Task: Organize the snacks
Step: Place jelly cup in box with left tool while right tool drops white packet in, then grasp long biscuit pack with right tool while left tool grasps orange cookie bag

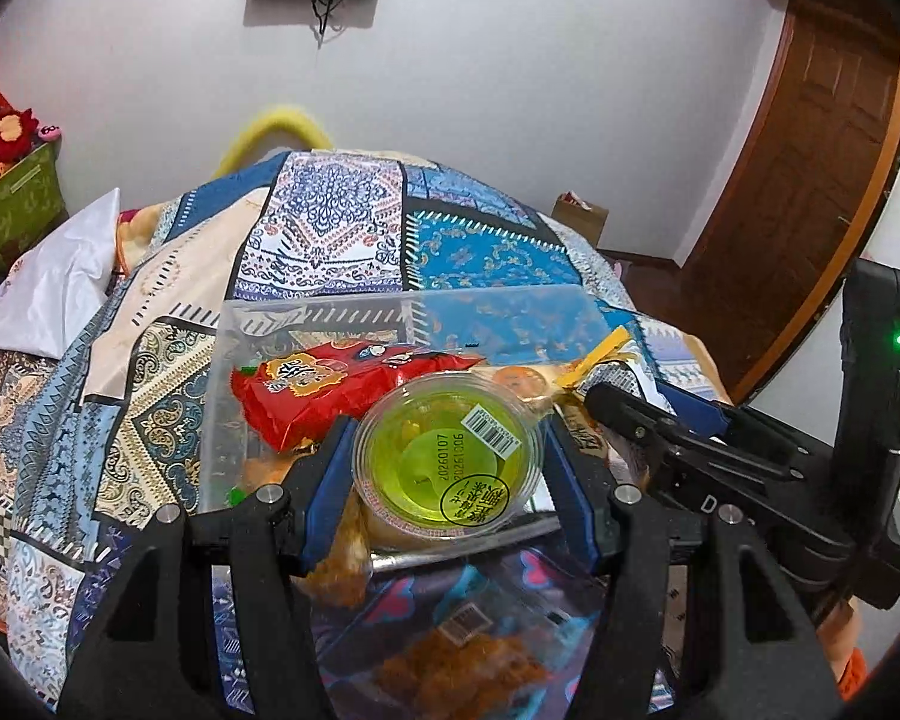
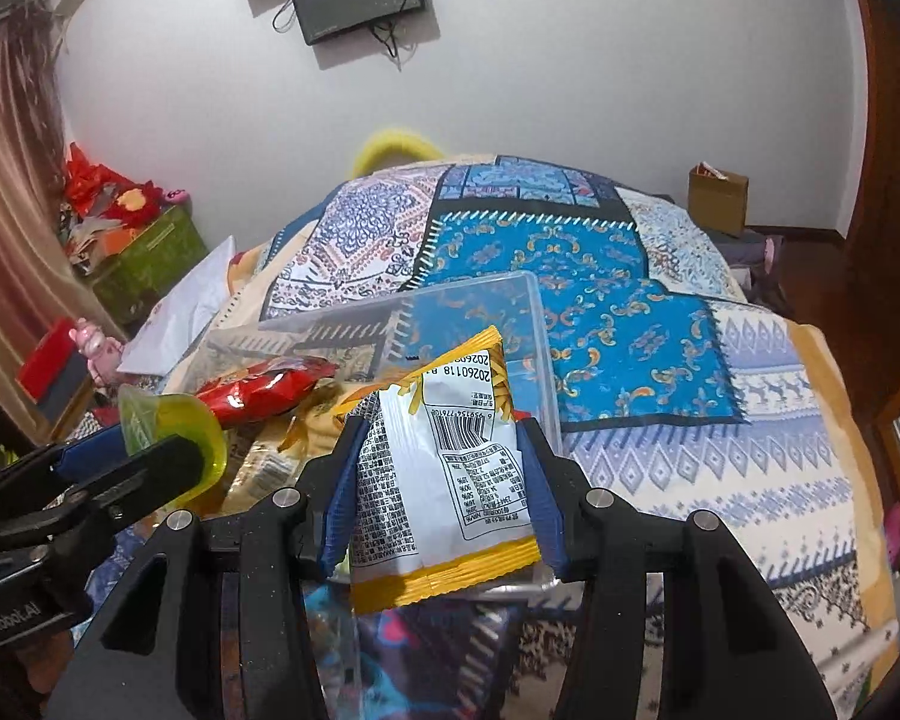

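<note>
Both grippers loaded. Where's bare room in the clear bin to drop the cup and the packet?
Clear bin: its far right part behind the yellow-edged packet shows bare bottom. Left and near side are crowded by the red snack bag and loose packets under the green jelly cup. Outside the bin, the quilt to the right lies bare.

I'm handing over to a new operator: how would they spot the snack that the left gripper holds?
Start at the patchwork quilt and find the clear bin lying on it. Just above the bin's near edge, the left gripper clamps a jelly cup. It is the only round, see-through green item, with a barcode sticker on its lid; the neighbours are flat packets, such as the red bag.
</note>
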`<state>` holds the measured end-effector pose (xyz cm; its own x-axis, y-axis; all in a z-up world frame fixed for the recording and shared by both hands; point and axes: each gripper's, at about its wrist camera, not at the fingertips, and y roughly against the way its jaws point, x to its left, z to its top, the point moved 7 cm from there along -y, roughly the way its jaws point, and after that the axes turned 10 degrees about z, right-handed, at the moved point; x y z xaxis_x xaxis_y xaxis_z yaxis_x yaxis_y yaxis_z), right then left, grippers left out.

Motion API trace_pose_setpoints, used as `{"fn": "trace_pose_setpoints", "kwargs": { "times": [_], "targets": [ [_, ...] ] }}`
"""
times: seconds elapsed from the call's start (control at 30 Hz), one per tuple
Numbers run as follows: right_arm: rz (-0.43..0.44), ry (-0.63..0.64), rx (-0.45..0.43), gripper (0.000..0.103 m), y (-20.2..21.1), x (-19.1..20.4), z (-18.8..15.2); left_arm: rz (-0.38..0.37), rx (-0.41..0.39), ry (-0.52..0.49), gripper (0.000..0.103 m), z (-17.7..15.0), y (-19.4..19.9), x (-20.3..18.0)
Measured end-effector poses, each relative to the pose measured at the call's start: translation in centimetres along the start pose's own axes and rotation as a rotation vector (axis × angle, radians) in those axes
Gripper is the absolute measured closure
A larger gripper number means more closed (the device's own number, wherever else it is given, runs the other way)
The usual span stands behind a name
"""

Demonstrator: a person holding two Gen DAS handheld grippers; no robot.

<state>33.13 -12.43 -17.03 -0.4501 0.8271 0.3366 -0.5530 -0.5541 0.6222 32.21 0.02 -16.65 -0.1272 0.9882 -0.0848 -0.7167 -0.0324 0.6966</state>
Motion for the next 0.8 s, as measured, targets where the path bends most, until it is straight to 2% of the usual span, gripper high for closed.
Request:
{"fn": "trace_pose_setpoints", "kwargs": {
  "times": [0.3, 0.4, 0.47, 0.53, 0.63, 0.73, 0.8],
  "targets": [
    [-0.004, 0.019, 0.033, 0.056, -1.4, -0.2, -0.3, 0.042, -0.010, -0.063, 0.043, 0.3, -2.2, -1.1],
    [0.020, 0.001, 0.052, 0.055, -1.4, -0.5, -0.5, 0.045, 0.013, -0.045, 0.041, 0.2, -2.6, -0.7],
    [0.006, 0.015, 0.064, 0.048, -1.3, -0.5, -0.6, 0.028, 0.016, -0.032, 0.041, 0.2, -2.4, -0.5],
    [-0.006, 0.021, 0.073, 0.047, -1.0, -0.5, -0.7, 0.027, 0.018, -0.021, 0.036, 0.3, -2.0, -0.3],
    [-0.004, 0.018, 0.073, 0.043, -0.4, -0.2, -0.8, 0.016, 0.010, -0.012, 0.036, 0.5, -0.8, -0.1],
    [0.001, 0.021, 0.065, 0.033, 0.4, 0.1, -0.9, 0.014, -0.006, -0.011, 0.036, 0.6, 0.8, 0.1],
    [-0.010, 0.033, 0.045, 0.032, 1.4, 0.6, -1.0, 0.016, -0.017, -0.014, 0.036, 0.5, 2.1, 0.4]
  ]
}}
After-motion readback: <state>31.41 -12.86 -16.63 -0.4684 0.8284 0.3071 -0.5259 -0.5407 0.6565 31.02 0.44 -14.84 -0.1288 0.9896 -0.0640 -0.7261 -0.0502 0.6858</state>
